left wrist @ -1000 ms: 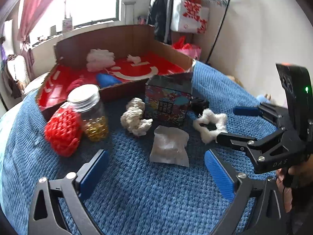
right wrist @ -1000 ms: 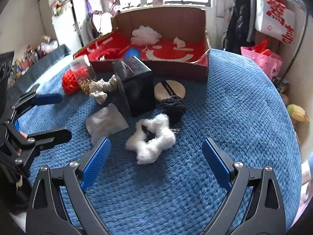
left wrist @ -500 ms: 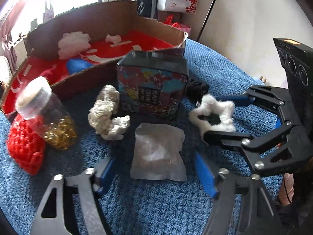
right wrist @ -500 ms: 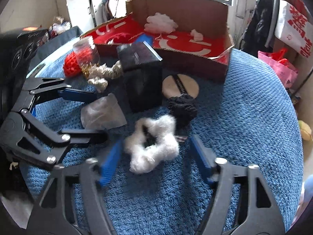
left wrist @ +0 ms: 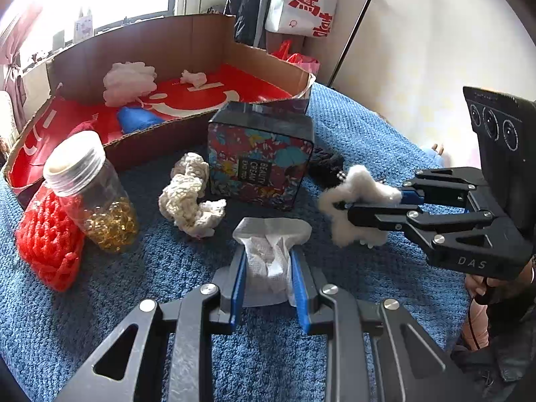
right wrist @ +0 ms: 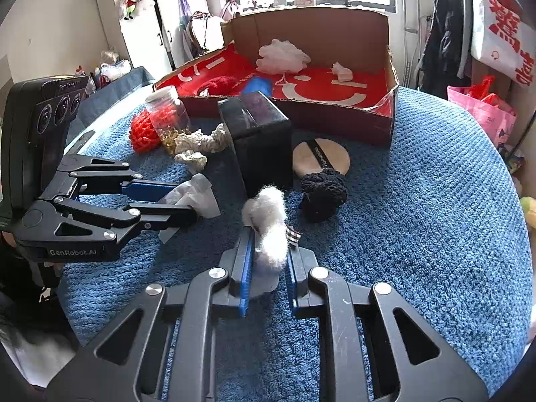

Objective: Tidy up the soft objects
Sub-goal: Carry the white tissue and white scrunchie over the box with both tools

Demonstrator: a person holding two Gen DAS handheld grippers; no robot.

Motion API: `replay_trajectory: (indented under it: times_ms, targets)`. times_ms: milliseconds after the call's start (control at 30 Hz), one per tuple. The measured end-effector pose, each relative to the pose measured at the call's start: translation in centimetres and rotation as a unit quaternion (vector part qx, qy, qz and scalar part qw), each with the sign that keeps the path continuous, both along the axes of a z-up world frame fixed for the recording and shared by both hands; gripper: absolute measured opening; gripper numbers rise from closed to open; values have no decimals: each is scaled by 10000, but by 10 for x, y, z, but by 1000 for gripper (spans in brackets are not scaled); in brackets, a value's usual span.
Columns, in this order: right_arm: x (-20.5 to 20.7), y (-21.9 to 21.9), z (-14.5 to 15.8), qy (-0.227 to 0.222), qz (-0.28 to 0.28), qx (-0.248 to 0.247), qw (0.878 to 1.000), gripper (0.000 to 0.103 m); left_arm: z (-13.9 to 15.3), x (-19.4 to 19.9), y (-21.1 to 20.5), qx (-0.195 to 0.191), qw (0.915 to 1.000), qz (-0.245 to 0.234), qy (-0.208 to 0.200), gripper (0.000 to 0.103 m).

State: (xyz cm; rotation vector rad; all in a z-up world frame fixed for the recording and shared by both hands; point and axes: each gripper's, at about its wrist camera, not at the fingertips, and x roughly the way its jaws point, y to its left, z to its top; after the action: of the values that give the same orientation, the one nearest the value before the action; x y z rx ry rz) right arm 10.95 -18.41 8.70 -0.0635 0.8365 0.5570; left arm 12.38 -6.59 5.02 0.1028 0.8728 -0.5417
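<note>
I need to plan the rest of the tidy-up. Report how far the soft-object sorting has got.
Done: a white puff, a small white wad, a red piece and a blue piece already lie in the cardboard box. In hand: the left gripper is shut on the tissue, the right gripper on the white fluffy scrunchie. Left on the blue cover: cream knit rope, red knit, black scrunchie.

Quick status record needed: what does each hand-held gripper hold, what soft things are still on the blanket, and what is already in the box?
left hand-held gripper: shut on white tissue
right hand-held gripper: shut on white scrunchie
surface: blue blanket
soft things still on blanket: red knit, cream knit, black scrunchie, puff
hard things on blanket: jar, tin
cardboard box: holds white fluff, small white scrap, blue item, red item
</note>
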Motion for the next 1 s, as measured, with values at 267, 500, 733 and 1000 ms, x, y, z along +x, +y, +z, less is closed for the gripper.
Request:
replay_trajectory:
  times_ms: [267,500,733,1000]
  targets:
    - [-3,-4,7,-39,-31,19,10000,14,10,1,7,33,9999,96,-98,27]
    - [2,-11,16,-160,-89,-227,9996,14,27,14,8,579,9980,97,-213,27]
    - [7,-16,22,-247,-82,-418,9988,11,45,28,8,851,9958,74,-337,27]
    - [13,-22,32,-357,-54,-498,9981,11,65,38,1,1292,9904,-120,-481,27]
